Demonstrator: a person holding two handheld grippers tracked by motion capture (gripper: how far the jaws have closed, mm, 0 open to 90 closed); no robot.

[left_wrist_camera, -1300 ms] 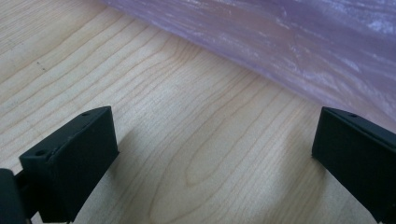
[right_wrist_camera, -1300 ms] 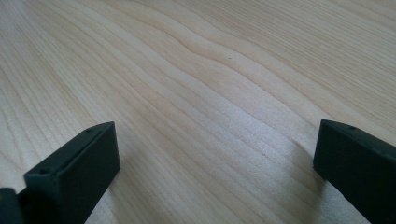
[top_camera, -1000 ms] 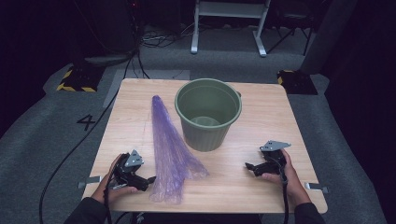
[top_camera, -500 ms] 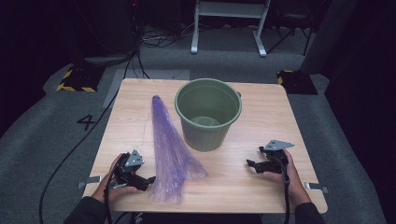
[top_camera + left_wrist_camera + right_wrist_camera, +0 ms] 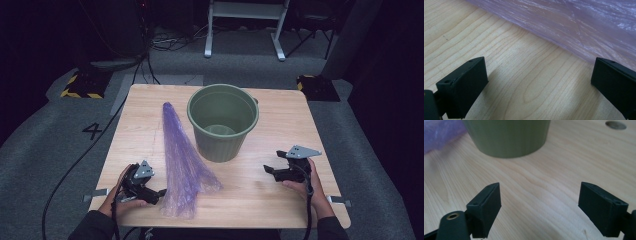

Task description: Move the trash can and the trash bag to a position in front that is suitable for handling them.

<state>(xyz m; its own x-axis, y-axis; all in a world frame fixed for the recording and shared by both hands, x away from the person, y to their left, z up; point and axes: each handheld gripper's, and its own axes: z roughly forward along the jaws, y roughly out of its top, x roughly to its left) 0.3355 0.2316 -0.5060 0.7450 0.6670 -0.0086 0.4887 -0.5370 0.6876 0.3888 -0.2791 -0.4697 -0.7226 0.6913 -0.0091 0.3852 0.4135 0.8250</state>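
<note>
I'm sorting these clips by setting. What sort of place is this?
Probably a lab or recording studio rather than a home: a lone wooden table on grey carpet, hazard-striped black blocks, loose cables and a white equipment stand against a dark backdrop.

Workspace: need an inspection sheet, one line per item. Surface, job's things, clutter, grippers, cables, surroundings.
Surface: wooden table, light grain; a round hole shows in the right gripper view.
Job's things: purple plastic bag lying flat, narrow end far, wide end at the near edge; green bucket upright beside it, apparently empty.
Clutter: nothing seen.
Grippers: left gripper open, low over the wood, jaws aimed at the bag's edge, not touching it; right gripper open, facing the bucket, apart from it.
Cables: a black cable runs over the floor at the table's left; more lie tangled beyond the far edge.
Surroundings: grey carpet marked 4, yellow-black striped blocks, white frame legs behind.
</note>
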